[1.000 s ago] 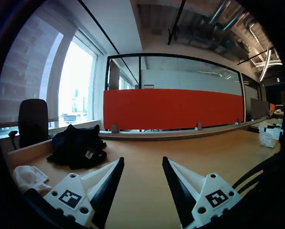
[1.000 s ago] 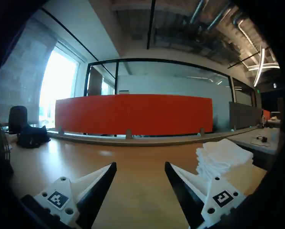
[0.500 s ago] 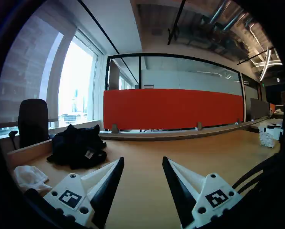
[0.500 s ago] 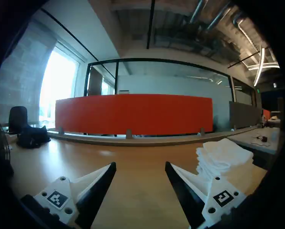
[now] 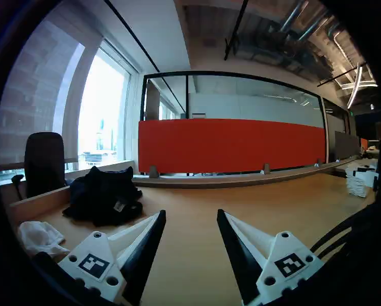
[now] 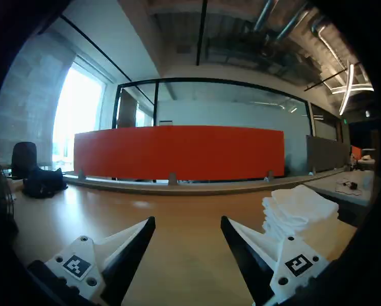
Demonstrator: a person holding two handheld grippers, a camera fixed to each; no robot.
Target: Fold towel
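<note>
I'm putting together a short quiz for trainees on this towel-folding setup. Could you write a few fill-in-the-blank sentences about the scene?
1. The folded towels sit in a ____ on the wooden table.
2. The left gripper and the right gripper both have their fingers ____, holding nothing.
3. The crumpled cloth near the black bag is ____ in colour.

Missing words: stack; open; white.

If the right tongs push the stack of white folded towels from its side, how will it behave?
The stack of white folded towels would probably give softly, since its layers look loose and bulging. The top layers may slide off, because the pile looks uneven. On the smooth wooden table it likely slips easily.
</note>
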